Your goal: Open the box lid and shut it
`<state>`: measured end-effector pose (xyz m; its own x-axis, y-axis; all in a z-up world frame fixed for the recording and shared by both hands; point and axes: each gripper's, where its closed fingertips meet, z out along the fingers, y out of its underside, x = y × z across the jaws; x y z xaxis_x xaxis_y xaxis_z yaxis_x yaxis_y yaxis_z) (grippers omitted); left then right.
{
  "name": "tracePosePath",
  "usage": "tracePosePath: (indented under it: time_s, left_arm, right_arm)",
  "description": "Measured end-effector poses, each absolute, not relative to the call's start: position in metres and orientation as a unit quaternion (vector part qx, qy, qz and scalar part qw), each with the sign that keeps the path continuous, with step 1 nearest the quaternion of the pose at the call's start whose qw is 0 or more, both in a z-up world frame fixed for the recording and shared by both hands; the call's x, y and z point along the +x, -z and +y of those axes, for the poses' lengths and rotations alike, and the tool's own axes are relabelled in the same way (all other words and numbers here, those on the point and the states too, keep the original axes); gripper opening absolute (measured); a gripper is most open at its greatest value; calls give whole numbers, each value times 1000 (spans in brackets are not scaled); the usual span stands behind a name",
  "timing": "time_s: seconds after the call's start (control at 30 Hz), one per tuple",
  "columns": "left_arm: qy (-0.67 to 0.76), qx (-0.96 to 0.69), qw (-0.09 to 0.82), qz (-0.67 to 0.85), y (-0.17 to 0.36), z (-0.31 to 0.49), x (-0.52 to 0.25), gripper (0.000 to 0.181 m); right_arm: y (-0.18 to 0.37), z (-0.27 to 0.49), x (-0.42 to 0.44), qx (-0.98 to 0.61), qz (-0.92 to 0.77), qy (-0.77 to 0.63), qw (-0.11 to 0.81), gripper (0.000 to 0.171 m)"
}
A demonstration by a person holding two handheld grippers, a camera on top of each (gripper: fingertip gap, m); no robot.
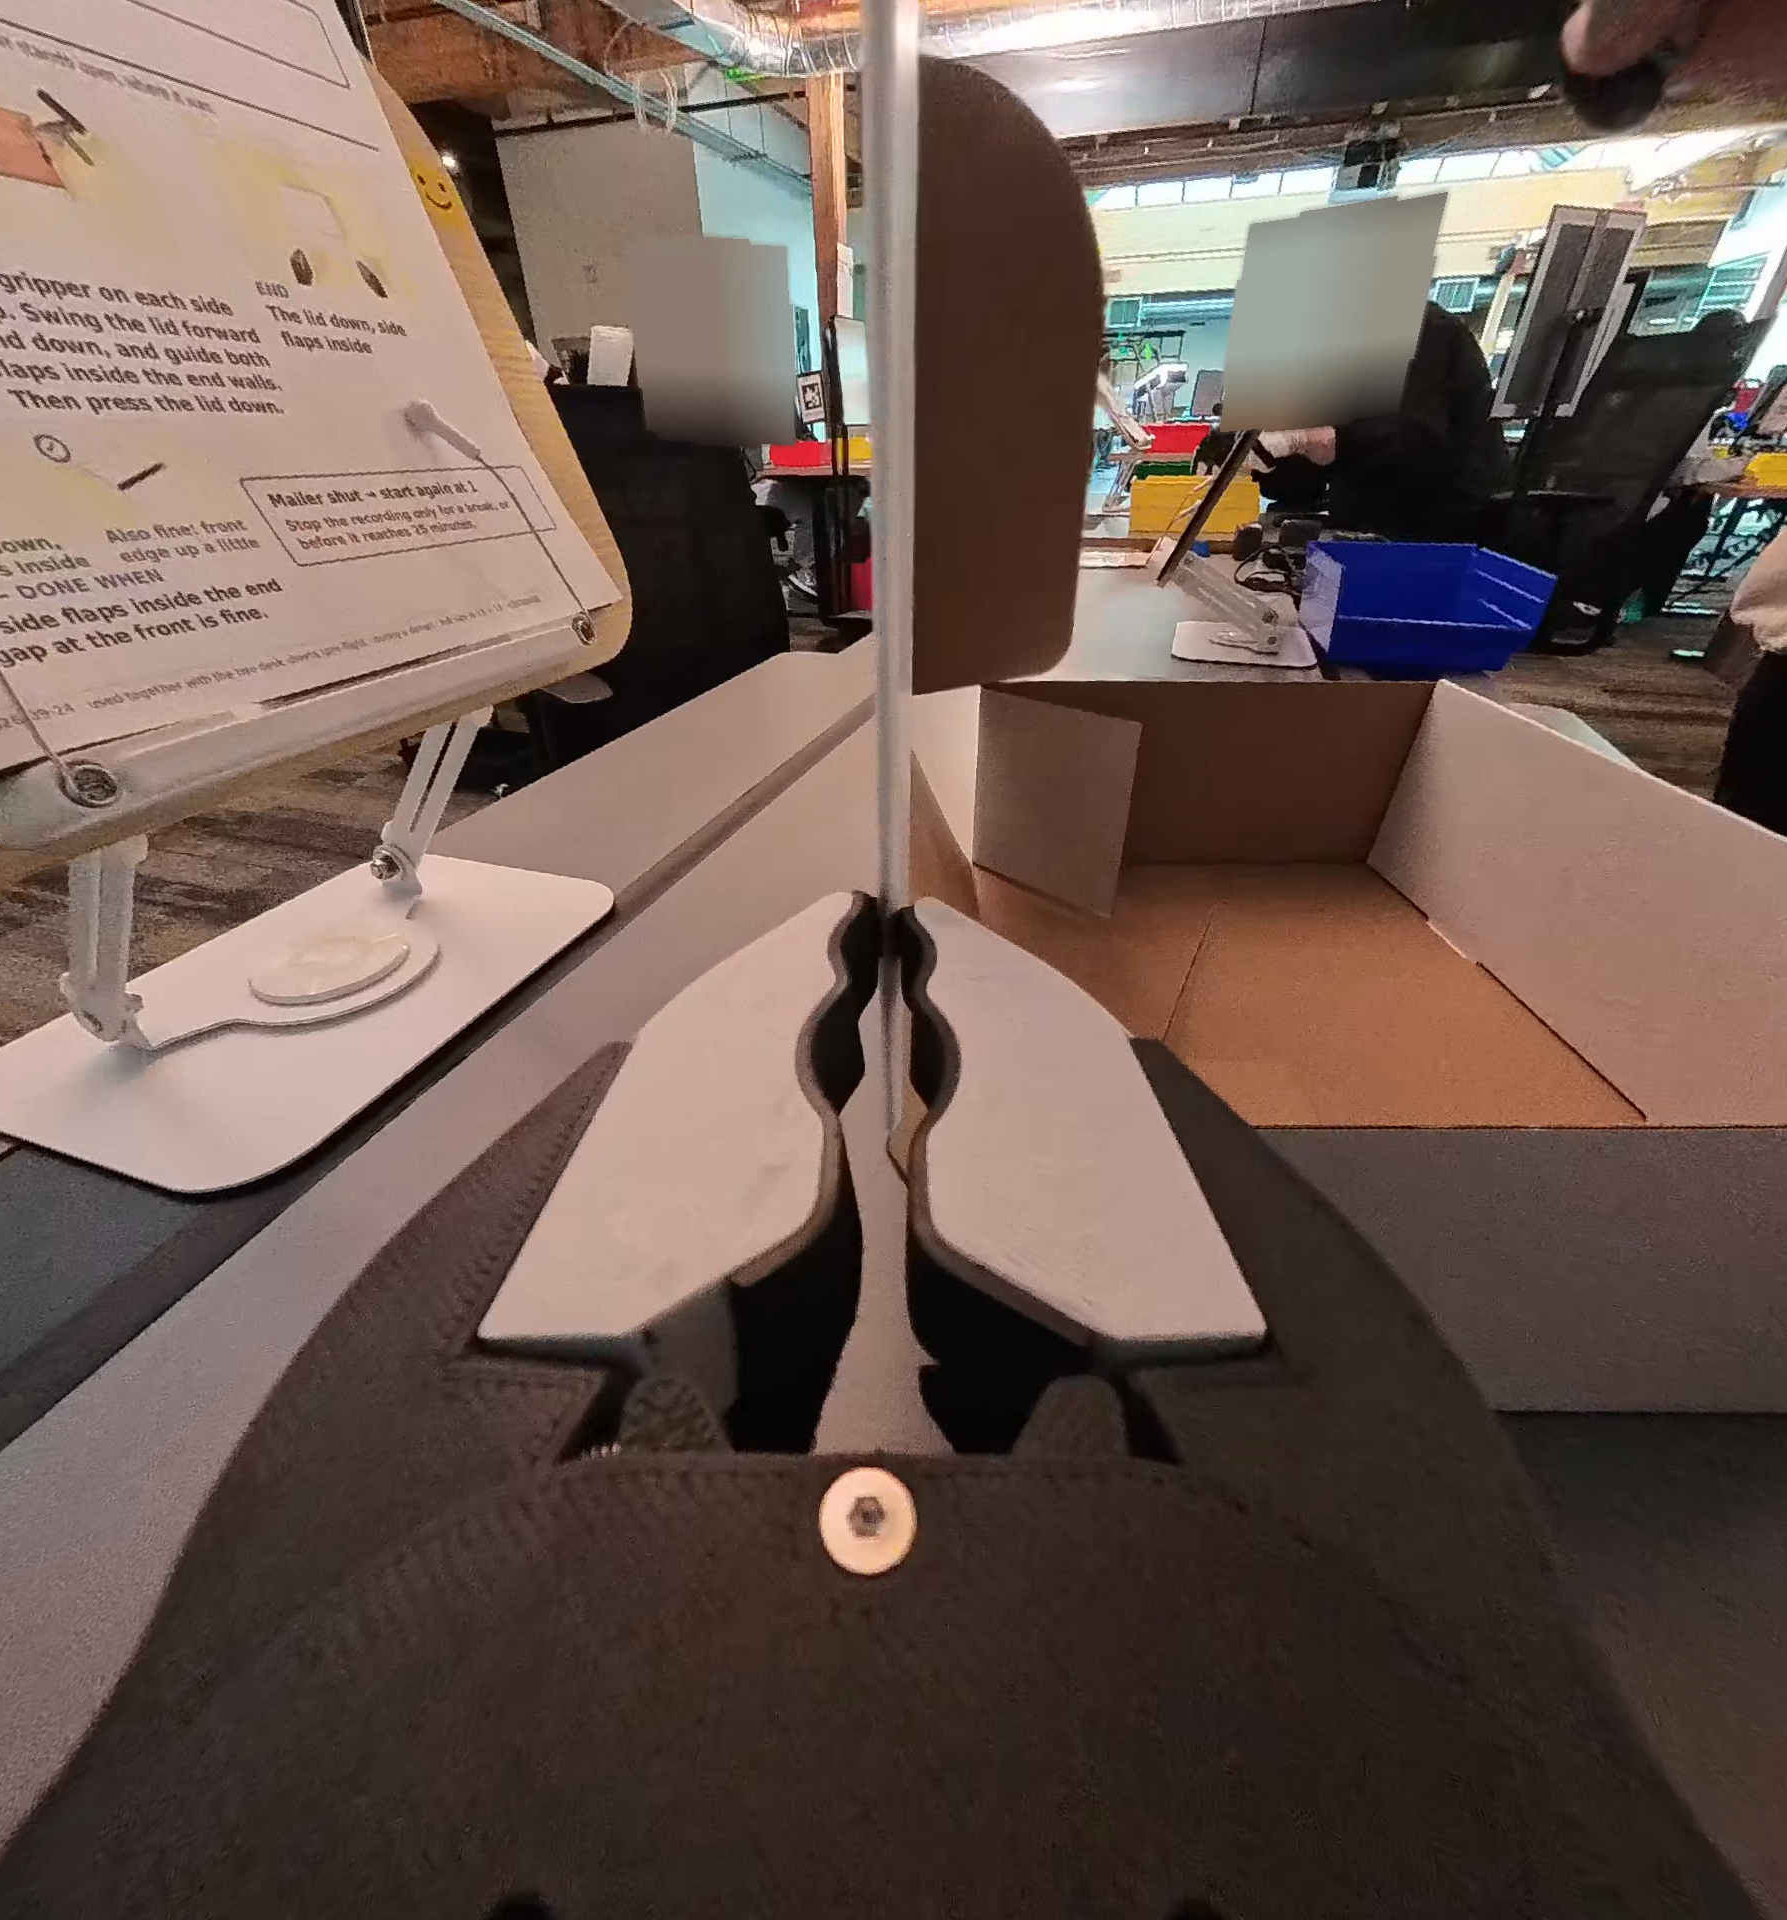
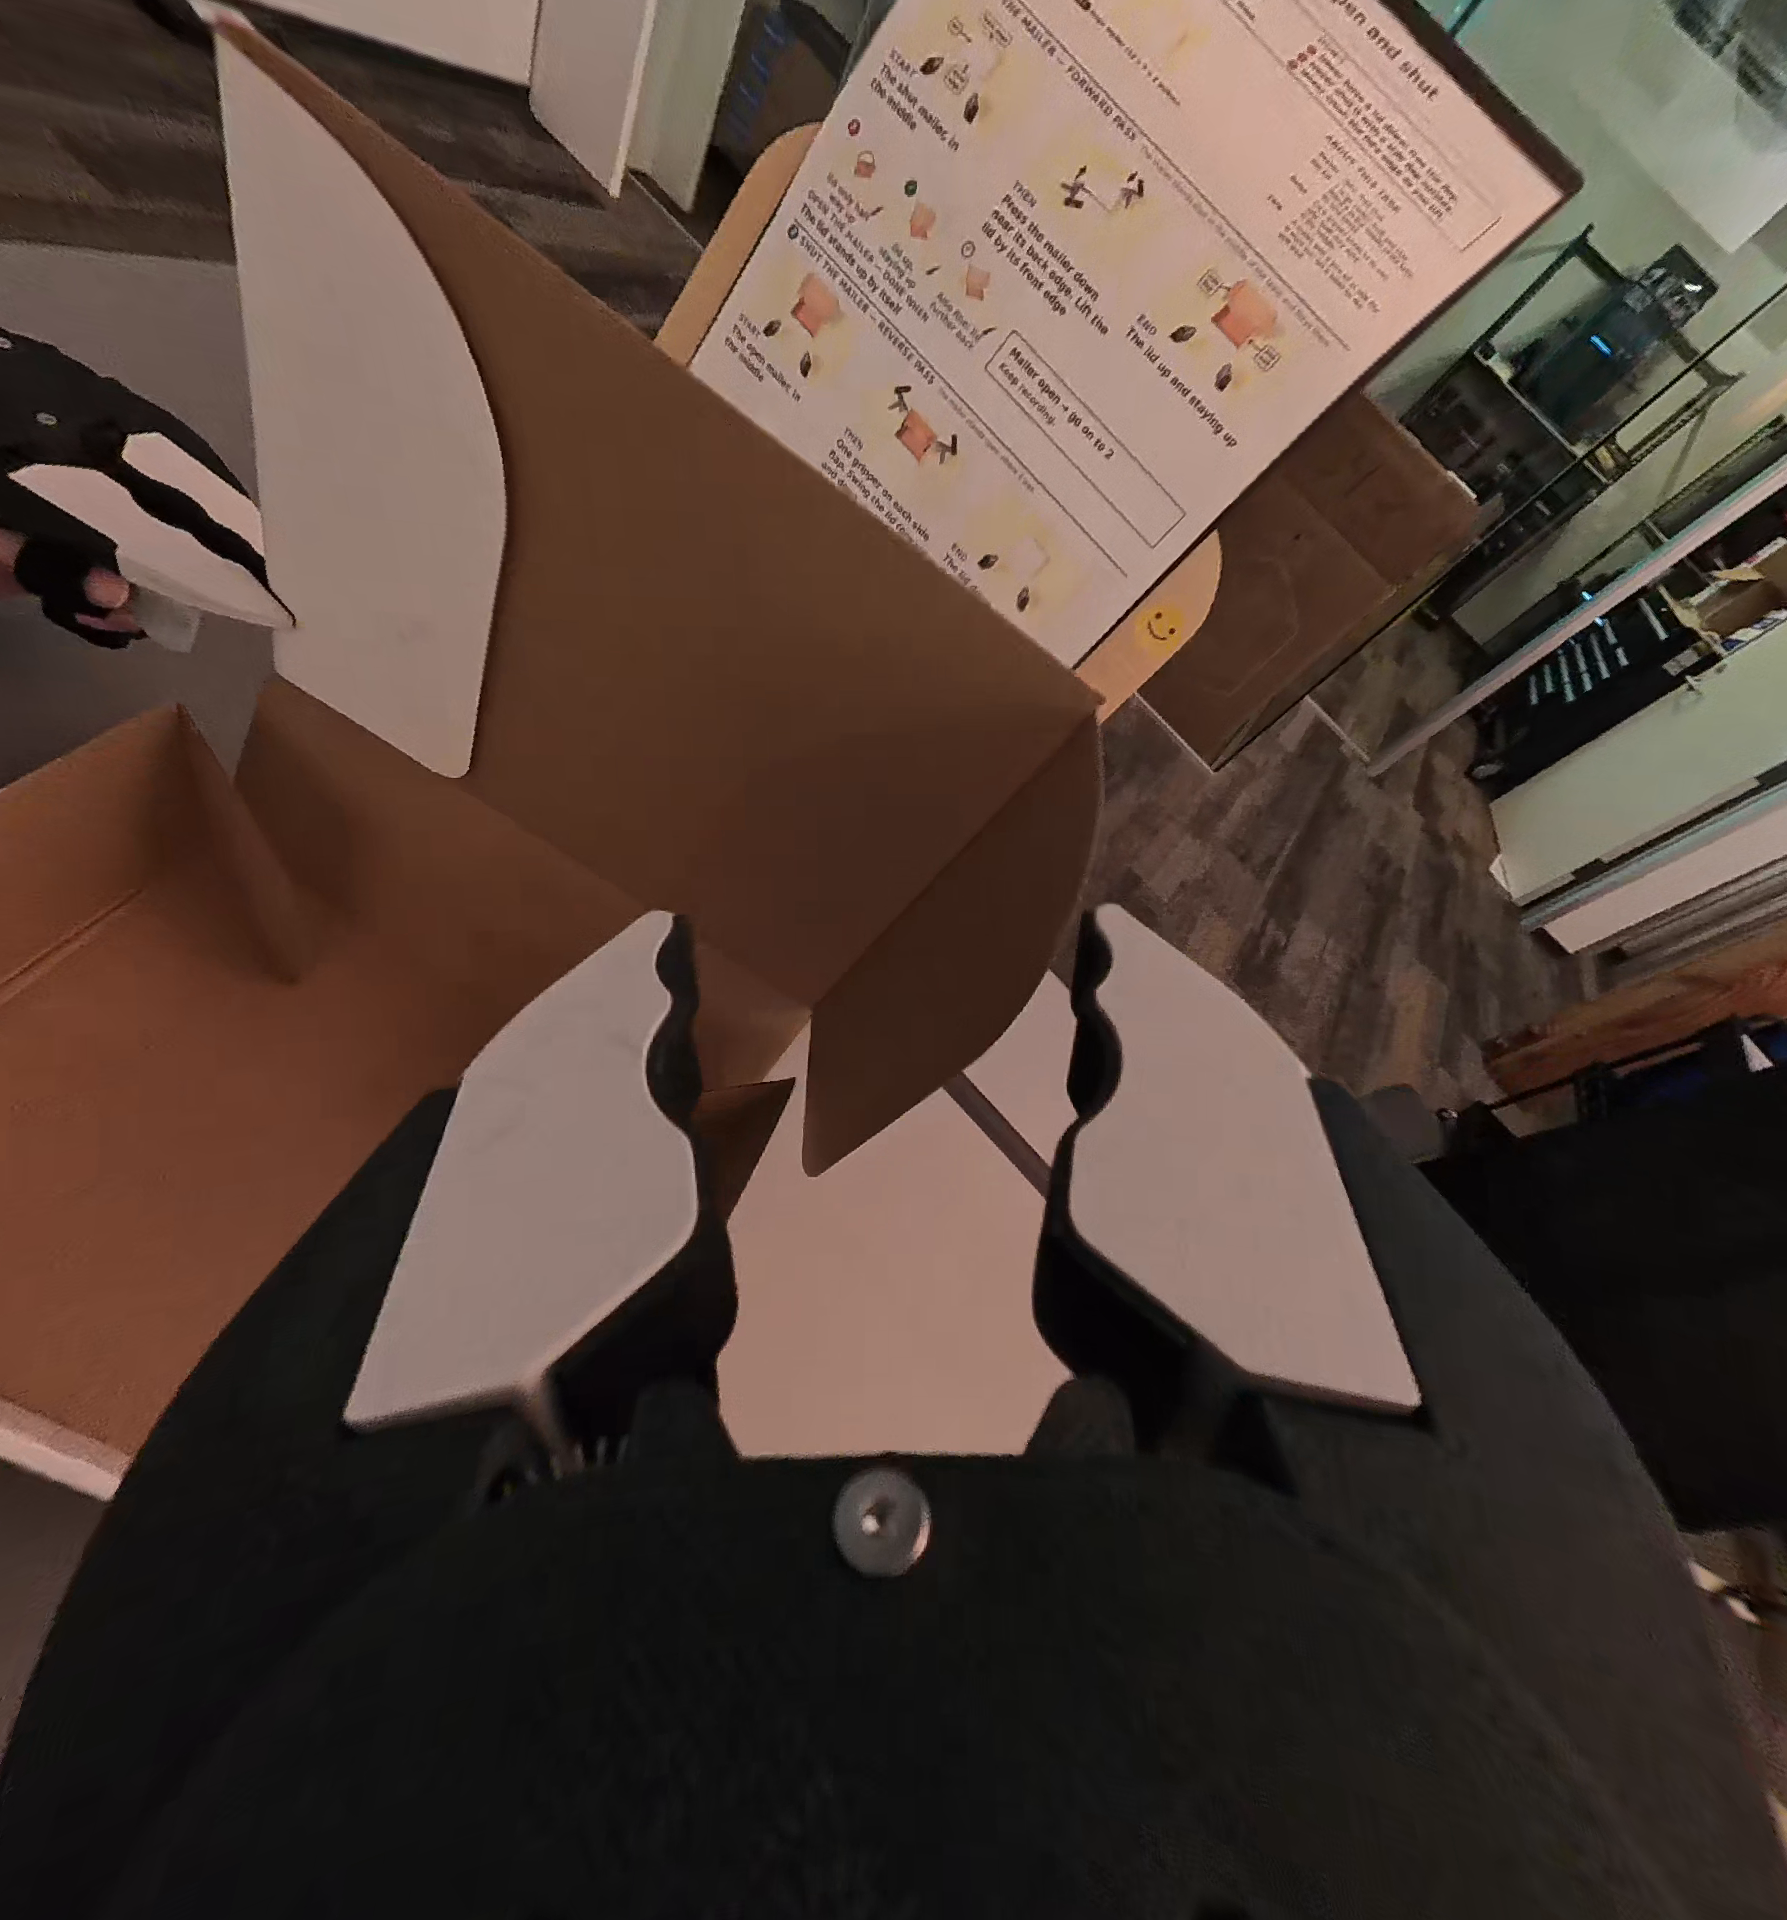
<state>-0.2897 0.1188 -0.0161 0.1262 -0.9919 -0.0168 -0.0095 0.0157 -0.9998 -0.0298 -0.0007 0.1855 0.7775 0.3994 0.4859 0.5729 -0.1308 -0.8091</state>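
Note:
The cardboard box (image 1: 1616,935) is white outside and brown inside, and lies open on the grey table (image 1: 660,790). Its lid (image 2: 723,644) stands up, brown inner face towards the right wrist view. My left gripper (image 1: 887,909) is shut on the lid's left side flap (image 1: 1003,374), which I see nearly edge-on. The left gripper also shows in the right wrist view (image 2: 193,540), clamped on that white flap (image 2: 369,468). My right gripper (image 2: 884,935) is open, with the lid's right side flap (image 2: 930,1039) between its jaws, not clamped.
An instruction sheet (image 1: 245,364) on a white stand (image 1: 297,1039) sits left of the box; it also shows behind the lid in the right wrist view (image 2: 1128,291). A blue bin (image 1: 1419,613) and people at other tables are farther back.

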Motion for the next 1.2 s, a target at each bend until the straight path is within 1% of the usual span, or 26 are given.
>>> tracePosePath:
  time_s: [0.13, 0.27, 0.4, 0.47, 0.63, 0.67, 0.7, 0.73, 0.77, 0.8, 0.83, 0.87, 0.93, 0.97, 1.03, 1.07, 1.2]
  left_arm:
    - [469, -524, 532, 472, 16, 121, -289, 3]
    - [461, -520, 534, 482, 16, 124, -289, 3]
    - [448, -512, 537, 499, 15, 127, -288, 3]
    - [449, -508, 539, 499, 15, 132, -289, 3]
    - [459, -510, 540, 487, 10, 144, -290, 4]
    - [455, -510, 543, 488, 9, 145, -289, 4]
    - [450, -511, 547, 487, 8, 146, -287, 4]
    - [439, -518, 550, 486, 8, 148, -287, 4]
    - [424, -533, 553, 481, 8, 151, -289, 5]
    - [407, -553, 558, 466, 5, 157, -292, 8]
    - [395, -569, 569, 442, -5, 163, -298, 16]
    - [392, -579, 582, 416, -21, 166, -304, 41]
    - [360, -599, 613, 369, -53, 167, -314, 75]
    - [321, -616, 629, 349, -67, 167, -317, 93]
    - [232, -651, 652, 312, -87, 161, -313, 118]
    - [199, -661, 662, 293, -94, 154, -305, 127]
    - [93, -662, 701, 251, -112, 129, -256, 134]
  right_arm:
    - [-160, 12, -20, -740, -320, 33, 590, 70]
    - [-115, 36, -2, -743, -302, -17, 597, 75]
    - [-91, 75, 32, -728, -229, -23, 646, 75]
    - [-80, 90, 43, -723, -202, -40, 660, 77]
    - [-56, 117, 17, -734, -219, -163, 622, 71]
    - [-52, 121, 11, -740, -226, -175, 609, 65]
    - [-48, 125, 7, -746, -234, -180, 597, 52]
    - [-44, 128, 6, -753, -239, -178, 587, 19]
    - [-42, 134, 13, -763, -221, -158, 586, 2]
    - [-43, 138, 16, -764, -207, -150, 593, 1]
    - [-46, 141, 18, -762, -188, -155, 600, 1]
    - [-48, 144, 20, -765, -172, -155, 601, 1]
    - [-46, 146, 27, -782, -155, -122, 591, 1]
    - [-47, 146, 30, -787, -150, -102, 590, 1]
    - [-51, 142, 35, -792, -131, -86, 590, 1]
    - [-54, 139, 36, -793, -122, -80, 591, 1]
    - [-63, 132, 37, -791, -109, -50, 600, 1]
